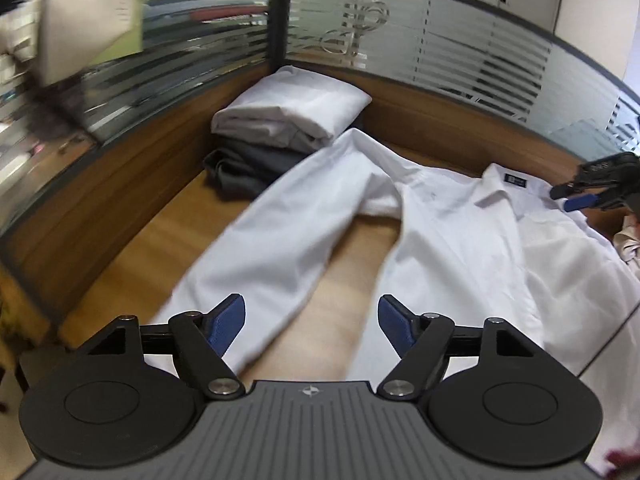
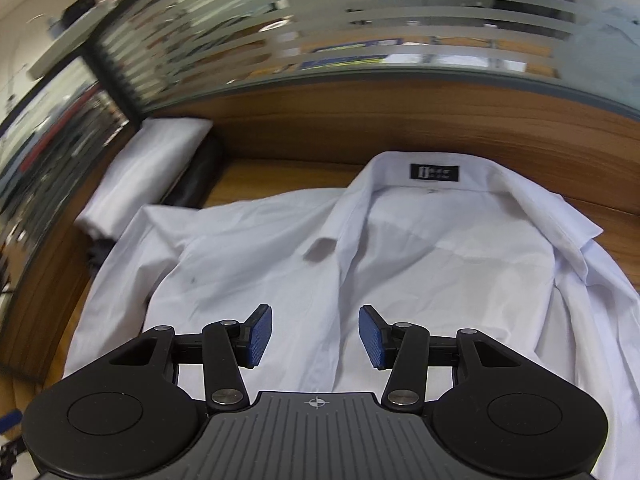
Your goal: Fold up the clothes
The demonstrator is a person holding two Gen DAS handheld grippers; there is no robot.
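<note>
From the left wrist view, the white shirt [image 1: 460, 236] lay spread on the wooden surface [image 1: 132, 264], with one long sleeve [image 1: 256, 248] stretched toward the camera. The left gripper [image 1: 311, 320] hung just above the sleeve's end, its fingers [image 1: 228, 320] spread wide and holding nothing. A pile of folded clothes [image 1: 288, 120] sat in the far corner, and the sleeve's top end lay close to it. If the sleeve were pulled hard, it could drag on that pile and knock it over. The right gripper [image 1: 580, 196] was near the collar.

From the right wrist view, the shirt [image 2: 400, 264] lay open with its collar [image 2: 436, 176] at the far side. The right gripper [image 2: 316, 338] floated over the shirt, its fingers [image 2: 260, 334] apart and empty. The cloth looked thin and slippery, so a small pinch could slip off and leave a crooked fold.
</note>
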